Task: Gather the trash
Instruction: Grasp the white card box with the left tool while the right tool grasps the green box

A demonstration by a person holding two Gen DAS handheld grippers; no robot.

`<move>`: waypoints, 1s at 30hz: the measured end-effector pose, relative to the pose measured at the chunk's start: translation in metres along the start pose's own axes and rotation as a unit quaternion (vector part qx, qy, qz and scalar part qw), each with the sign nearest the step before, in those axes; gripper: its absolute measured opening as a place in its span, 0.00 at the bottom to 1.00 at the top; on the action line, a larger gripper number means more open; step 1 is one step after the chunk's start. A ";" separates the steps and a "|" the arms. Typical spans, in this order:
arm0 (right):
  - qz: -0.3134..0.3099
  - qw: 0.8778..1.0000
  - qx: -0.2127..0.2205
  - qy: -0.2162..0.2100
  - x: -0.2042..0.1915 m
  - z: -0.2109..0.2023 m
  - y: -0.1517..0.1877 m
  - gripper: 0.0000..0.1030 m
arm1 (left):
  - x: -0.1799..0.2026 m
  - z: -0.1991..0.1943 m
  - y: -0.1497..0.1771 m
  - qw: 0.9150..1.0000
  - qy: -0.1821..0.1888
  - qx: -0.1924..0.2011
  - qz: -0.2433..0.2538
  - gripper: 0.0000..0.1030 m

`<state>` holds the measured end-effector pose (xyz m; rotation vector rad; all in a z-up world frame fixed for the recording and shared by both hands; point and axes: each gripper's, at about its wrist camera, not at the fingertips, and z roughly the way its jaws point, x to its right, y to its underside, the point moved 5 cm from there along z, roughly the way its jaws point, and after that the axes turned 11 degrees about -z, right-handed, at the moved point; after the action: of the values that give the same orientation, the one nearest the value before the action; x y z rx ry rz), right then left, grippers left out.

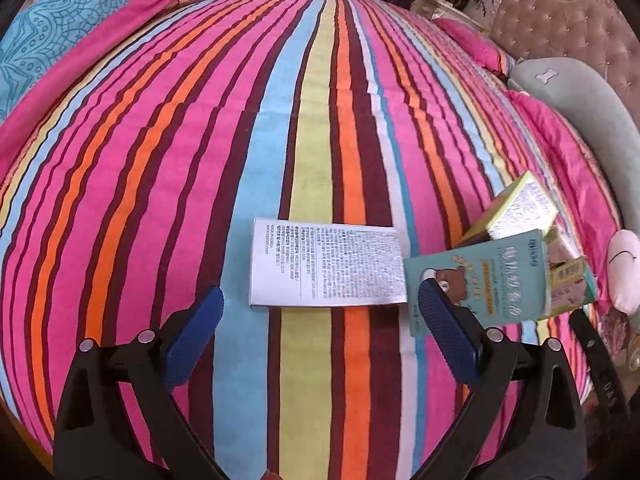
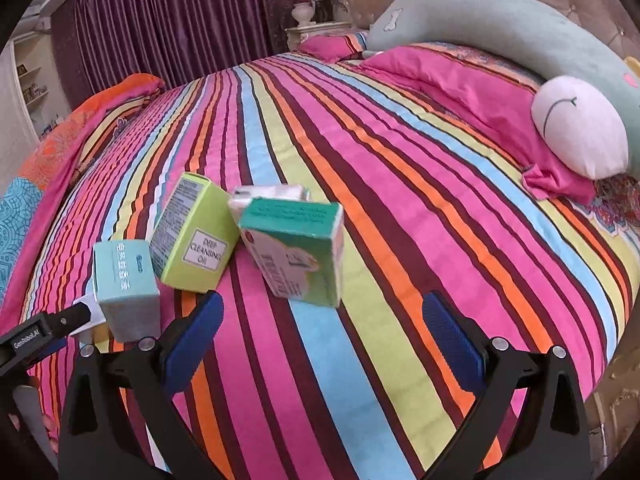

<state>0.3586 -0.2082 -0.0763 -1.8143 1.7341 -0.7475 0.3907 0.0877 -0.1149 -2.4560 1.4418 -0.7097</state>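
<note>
I've got both grippers, L (image 1: 320,312) & R (image 2: 322,318), spread wide, holding nothing. White box (image 1: 326,263) lies flat on bed (image 1: 200,140) before L; teal box (image 2: 124,288), green box (image 2: 196,236) & carton (image 2: 298,256) cluster near bed's R edge

- The left gripper (image 1: 320,312), blue-padded fingers spread wide, hovers over the striped multicolour bedspread (image 1: 200,140).
- A flat white printed carton (image 1: 326,266) lies just ahead.
- A teal cardboard box (image 1: 496,280) sits right, behind one finger.
</note>
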 end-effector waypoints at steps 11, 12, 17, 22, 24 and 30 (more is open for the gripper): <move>0.019 1.000 0.002 0.014 -0.005 0.025 -0.012 0.93 | 0.005 0.026 -0.001 1.000 -0.010 -0.015 -0.004 0.92; 0.016 1.000 0.000 0.018 -0.006 0.028 -0.012 0.93 | 0.005 0.027 -0.002 1.000 -0.007 -0.015 -0.007 0.92; -0.004 0.999 -0.004 0.054 -0.007 0.049 -0.014 0.93 | 0.004 0.032 -0.008 1.000 -0.002 -0.011 -0.005 0.92; -0.005 0.999 -0.012 0.051 -0.002 0.062 -0.011 0.93 | 0.011 0.039 -0.008 1.000 -0.006 -0.016 -0.012 0.92; -0.011 0.999 -0.015 0.049 -0.001 0.067 -0.010 0.92 | 0.013 0.041 -0.008 1.000 -0.009 -0.017 -0.014 0.92; -0.019 0.999 -0.034 0.020 -0.002 0.079 -0.007 0.73 | 0.020 0.044 -0.005 1.000 -0.010 -0.008 0.013 0.92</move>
<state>0.4187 -0.2061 -0.1273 -1.8938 1.7743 -0.7538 0.4248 0.0702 -0.1447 -2.4445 1.4740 -0.6694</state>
